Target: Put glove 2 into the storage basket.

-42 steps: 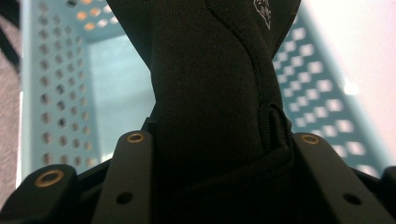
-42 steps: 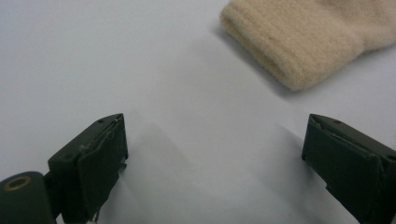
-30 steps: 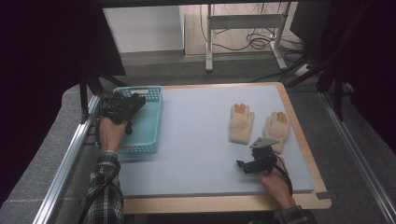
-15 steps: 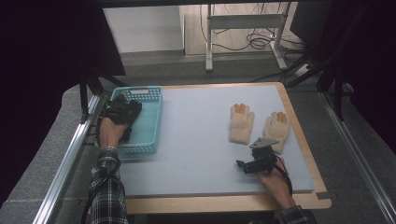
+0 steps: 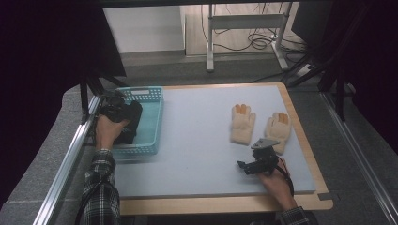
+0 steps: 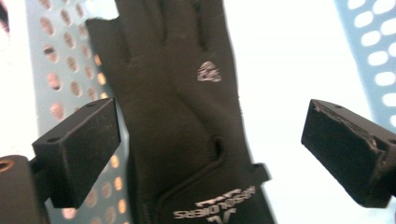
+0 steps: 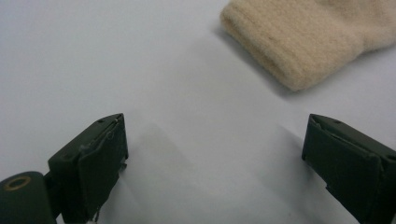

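Two tan gloves (image 5: 260, 126) near the tabletop's right edge, black glove (image 6: 177, 116) in blue basket (image 5: 150, 122) at left edge, left gripper (image 6: 210, 149) wide open above it, right gripper (image 7: 215, 163) wide open over bare mat.

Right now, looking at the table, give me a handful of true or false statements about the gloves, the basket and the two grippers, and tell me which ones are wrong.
1. A black glove lies in the blue basket. True.
2. The left gripper is clamped on the black glove. False: its jaws stand wide apart on either side of it.
3. Two cream gloves lie on the mat, outside the basket. True.
4. The right gripper holds a cream glove. False: it is open over bare mat, with a glove cuff ahead of it.
5. The basket sits at the table's right side. False: it is at the left.
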Action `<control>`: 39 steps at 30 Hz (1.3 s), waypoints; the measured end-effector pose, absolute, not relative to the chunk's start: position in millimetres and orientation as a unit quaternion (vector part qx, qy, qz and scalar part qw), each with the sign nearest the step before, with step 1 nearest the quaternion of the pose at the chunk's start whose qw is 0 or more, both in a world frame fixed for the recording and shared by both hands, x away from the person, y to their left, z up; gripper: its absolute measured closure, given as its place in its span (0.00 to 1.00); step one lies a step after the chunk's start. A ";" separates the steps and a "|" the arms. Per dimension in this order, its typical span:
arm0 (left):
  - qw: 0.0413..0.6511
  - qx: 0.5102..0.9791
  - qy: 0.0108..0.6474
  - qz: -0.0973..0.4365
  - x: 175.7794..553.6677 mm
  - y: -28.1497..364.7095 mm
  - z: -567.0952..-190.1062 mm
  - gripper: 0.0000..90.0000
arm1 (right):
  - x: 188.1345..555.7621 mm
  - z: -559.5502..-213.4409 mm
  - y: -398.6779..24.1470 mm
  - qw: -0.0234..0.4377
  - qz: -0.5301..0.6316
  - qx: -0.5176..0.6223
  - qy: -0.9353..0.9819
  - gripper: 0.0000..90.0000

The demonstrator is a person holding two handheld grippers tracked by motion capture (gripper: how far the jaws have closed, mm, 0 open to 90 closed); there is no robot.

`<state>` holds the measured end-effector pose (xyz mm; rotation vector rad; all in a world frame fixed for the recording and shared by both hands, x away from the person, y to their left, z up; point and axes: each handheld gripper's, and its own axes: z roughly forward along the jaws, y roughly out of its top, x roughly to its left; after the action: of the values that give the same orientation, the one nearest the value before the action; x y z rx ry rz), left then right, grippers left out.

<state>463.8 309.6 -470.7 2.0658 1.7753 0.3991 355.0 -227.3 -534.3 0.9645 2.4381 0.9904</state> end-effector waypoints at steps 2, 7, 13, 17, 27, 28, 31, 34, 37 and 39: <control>0.216 0.737 0.625 0.138 460.3 307.7 -467.8 0.04 | 355.0 -534.3 -227.3 0.169 0.348 0.339 0.857 0.08; 0.253 0.746 0.600 0.138 451.3 298.8 -460.6 0.03 | 354.9 -534.3 -227.2 0.169 0.348 0.339 0.857 0.08; 0.294 0.756 0.567 0.141 439.5 283.4 -449.0 0.02 | 354.9 -534.3 -227.3 0.169 0.348 0.339 0.857 0.08; 0.307 0.765 0.546 0.151 431.9 271.5 -443.4 0.02 | 354.9 -534.3 -227.3 0.169 0.348 0.339 0.857 0.08; 0.346 0.785 0.489 0.158 409.2 238.9 -437.3 0.00 | 354.9 -534.3 -227.3 0.169 0.348 0.340 0.857 0.08; 0.349 0.786 0.485 0.157 407.1 236.4 -437.2 0.00 | 354.9 -534.3 -227.3 0.169 0.348 0.339 0.857 0.08; 0.358 0.793 0.468 0.156 397.6 225.3 -437.3 0.00 | 354.9 -534.3 -227.2 0.169 0.348 0.339 0.857 0.08; 0.373 0.796 0.451 0.153 388.5 214.9 -437.5 0.00 | 354.9 -534.3 -227.2 0.169 0.348 0.339 0.857 0.08; 0.384 0.801 0.433 0.151 379.2 203.4 -438.8 0.00 | 354.8 -534.3 -227.1 0.169 0.348 0.340 0.857 0.08; 0.391 0.804 0.422 0.152 372.5 195.6 -439.8 0.00 | 354.7 -534.3 -227.1 0.169 0.347 0.340 0.857 0.08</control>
<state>372.5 195.6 -439.8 2.0426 1.0709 0.3850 354.7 -227.1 -534.3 0.9659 2.4376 0.9875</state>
